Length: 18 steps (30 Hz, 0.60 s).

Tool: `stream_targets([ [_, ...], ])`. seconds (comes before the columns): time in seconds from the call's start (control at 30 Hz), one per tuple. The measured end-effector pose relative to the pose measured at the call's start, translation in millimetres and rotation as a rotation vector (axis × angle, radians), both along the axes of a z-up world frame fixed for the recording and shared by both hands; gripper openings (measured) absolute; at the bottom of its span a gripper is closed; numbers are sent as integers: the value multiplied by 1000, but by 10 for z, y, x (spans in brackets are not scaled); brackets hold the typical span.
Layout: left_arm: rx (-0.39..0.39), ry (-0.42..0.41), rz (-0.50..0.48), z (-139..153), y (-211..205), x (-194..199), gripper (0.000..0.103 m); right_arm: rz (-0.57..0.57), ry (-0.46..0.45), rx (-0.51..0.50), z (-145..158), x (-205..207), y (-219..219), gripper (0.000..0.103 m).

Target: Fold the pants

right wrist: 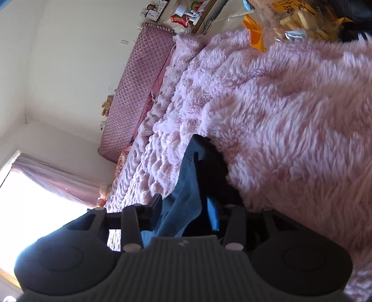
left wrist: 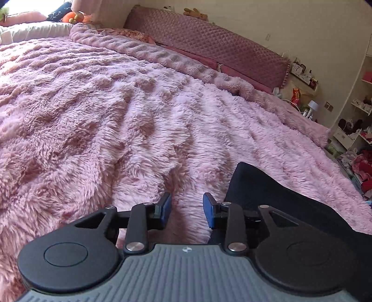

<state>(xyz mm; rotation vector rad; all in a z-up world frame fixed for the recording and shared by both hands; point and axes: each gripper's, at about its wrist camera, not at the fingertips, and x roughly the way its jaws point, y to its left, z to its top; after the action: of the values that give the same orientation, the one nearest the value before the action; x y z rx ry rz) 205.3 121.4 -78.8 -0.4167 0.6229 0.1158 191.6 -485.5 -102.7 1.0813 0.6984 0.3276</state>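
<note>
Left wrist view looks along the left gripper [left wrist: 187, 210] over a bed under a shaggy pink blanket [left wrist: 116, 111]; its two blue-padded fingers [left wrist: 165, 209] stand partly apart with only blanket showing between them, gripping nothing; the dark pants [left wrist: 274, 197] lie on the blanket just to the right of the right-hand finger, running on toward the lower right edge of the frame; I cannot tell whether the cloth touches that finger; a quilted mauve headboard [left wrist: 209, 44] runs along the far wall, with a small teddy [left wrist: 195, 12] on top of it and cluttered shelves [left wrist: 358, 125] at the right.

Right wrist view is rolled on its side, so the bed runs up the frame; the right gripper [right wrist: 184, 215] is partly open, and a fold of the pants [right wrist: 188, 185] sits in the gap, draped loose between the fingers; the blue pad [right wrist: 212, 213] on the right stands clear of the cloth, so nothing is clamped; beyond the fingers the pants stretch a short way up over the blanket [right wrist: 290, 116]; snack bags [right wrist: 295, 21] lie at the blanket's top edge; a bright window [right wrist: 34, 209] with a pink curtain [right wrist: 58, 176] fills the lower left.
</note>
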Motion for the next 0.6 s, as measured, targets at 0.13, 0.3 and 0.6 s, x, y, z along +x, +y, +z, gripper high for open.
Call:
stream_targets([
  [0.13, -20, 1, -34, 17, 23, -247, 42, 47, 37, -93, 67, -42, 73, 0],
  [0.3, -101, 6, -22, 30, 99, -398, 42, 41, 95, -67, 101, 11, 17, 0],
  [0.6, -141, 22, -29, 33, 156, -499, 42, 6, 251, -677, 773, 11, 225, 40],
])
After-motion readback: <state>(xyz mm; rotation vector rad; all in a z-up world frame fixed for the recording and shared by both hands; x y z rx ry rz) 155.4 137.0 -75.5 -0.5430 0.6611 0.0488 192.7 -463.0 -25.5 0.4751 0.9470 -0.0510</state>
